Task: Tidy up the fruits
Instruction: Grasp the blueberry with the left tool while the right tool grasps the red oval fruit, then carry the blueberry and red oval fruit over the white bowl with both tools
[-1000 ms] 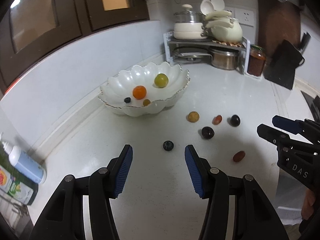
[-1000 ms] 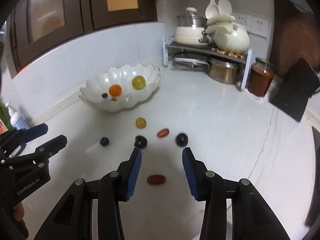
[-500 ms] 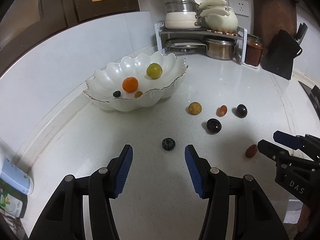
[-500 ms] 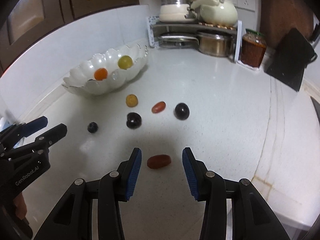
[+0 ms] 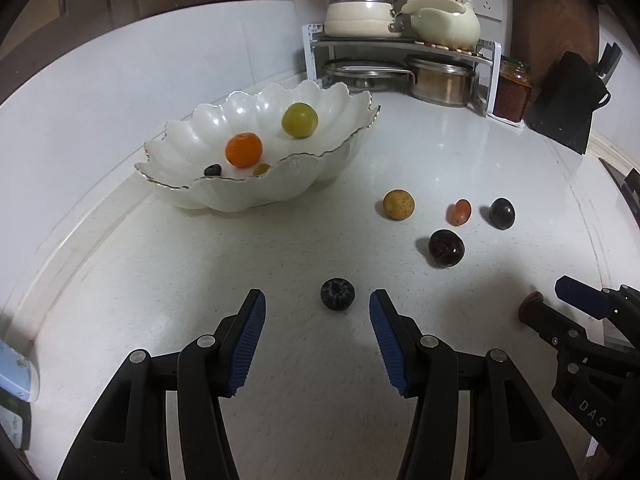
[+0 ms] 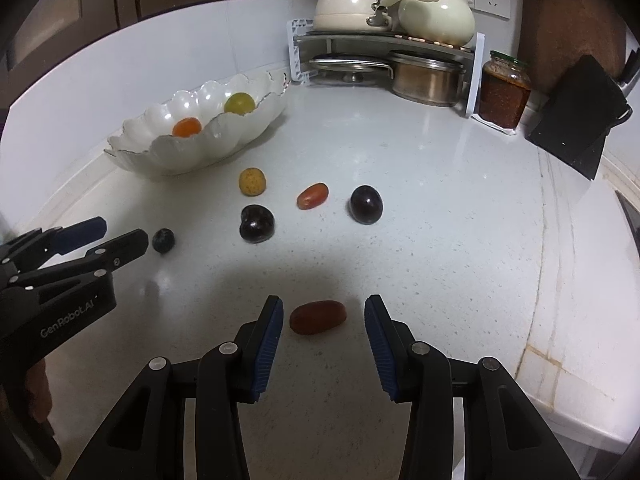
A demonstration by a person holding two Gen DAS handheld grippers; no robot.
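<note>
Both grippers stand apart, gripping nothing: left gripper [image 5: 318, 306] frames a blueberry [image 5: 337, 294] on the counter [image 6: 440, 200], right gripper [image 6: 324, 312] frames a red grape tomato [image 6: 318, 317], neither touched. Only the left view shows a small dark berry [image 5: 213, 170] inside the scalloped white bowl [image 5: 280, 184], beside an orange fruit [image 5: 244, 149] and green fruit [image 5: 299, 120].
</note>
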